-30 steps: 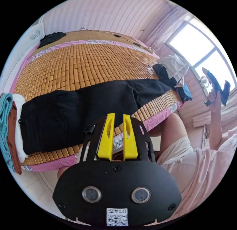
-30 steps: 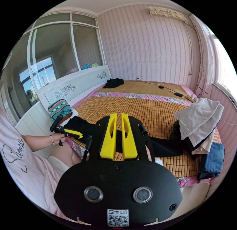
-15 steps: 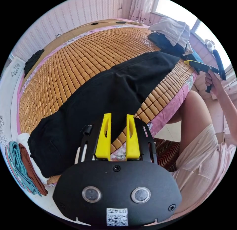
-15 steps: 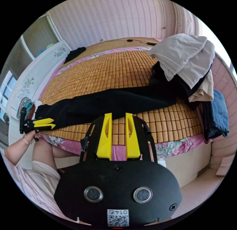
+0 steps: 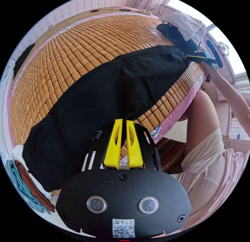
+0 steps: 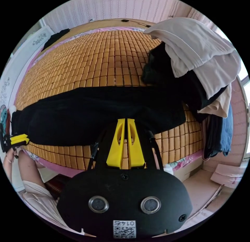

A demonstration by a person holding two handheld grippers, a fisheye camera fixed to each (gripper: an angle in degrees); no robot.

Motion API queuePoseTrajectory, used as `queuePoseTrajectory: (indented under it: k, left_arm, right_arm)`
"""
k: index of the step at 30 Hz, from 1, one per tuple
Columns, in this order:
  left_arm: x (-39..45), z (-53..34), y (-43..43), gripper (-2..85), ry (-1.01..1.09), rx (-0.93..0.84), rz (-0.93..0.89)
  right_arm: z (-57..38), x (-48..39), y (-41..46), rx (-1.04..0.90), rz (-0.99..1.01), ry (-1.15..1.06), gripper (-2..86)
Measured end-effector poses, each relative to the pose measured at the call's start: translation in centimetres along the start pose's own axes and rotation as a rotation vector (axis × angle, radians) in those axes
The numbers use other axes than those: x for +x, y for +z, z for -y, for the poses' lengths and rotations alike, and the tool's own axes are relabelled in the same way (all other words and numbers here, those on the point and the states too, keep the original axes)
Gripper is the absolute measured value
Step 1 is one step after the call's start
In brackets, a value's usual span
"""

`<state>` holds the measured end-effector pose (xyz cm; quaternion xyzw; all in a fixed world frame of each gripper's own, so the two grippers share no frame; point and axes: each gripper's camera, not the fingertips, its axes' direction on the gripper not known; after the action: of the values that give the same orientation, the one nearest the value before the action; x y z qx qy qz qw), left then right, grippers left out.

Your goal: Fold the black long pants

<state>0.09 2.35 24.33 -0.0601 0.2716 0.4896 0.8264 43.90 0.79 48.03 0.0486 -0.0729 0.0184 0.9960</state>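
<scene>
Both claws, left claw (image 5: 122, 121) and right claw (image 6: 124, 120), have narrowed, pinching the black pants (image 5: 104, 96).

Matt black cloth pants (image 5: 104, 96); smooth glossy bamboo-tile mat (image 5: 65, 57).

the clothes pile (image 6: 198, 59) hides the black pants' (image 6: 104, 109) far end.

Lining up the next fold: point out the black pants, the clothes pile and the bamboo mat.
Black pants (image 5: 109, 88): left gripper view, middle of the leg fabric.
Clothes pile (image 6: 198, 49): right gripper view, pale garment on top.
Bamboo mat (image 6: 104, 59): right gripper view, bare tiles behind the pants.
</scene>
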Motion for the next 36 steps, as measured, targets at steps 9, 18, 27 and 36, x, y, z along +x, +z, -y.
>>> queuePoseTrajectory:
  k: [9, 18, 27, 36]
  left_arm:
    - [3.9, 0.2, 0.5, 4.3, 0.169, -0.036, -0.090]
    - [5.9, 4.3, -3.3, 7.5, 0.257, 0.112, 0.058]
    - [9.4, 12.4, 2.2, 11.0, 0.317, -0.028, 0.106]
    - [8.2, 10.4, -2.3, -0.7, 0.279, 0.105, -0.017]
  right_arm:
    - [-11.7, 7.9, -4.3, 0.044, -0.026, 0.192, 0.0]
    - [-9.9, 20.2, -1.7, 0.021, 0.047, 0.465, 9.1]
    - [-14.4, 23.0, -5.9, 0.085, 0.027, 0.405, 0.4]
    - [-19.2, 29.3, -10.4, 0.204, 0.143, 0.539, 0.2]
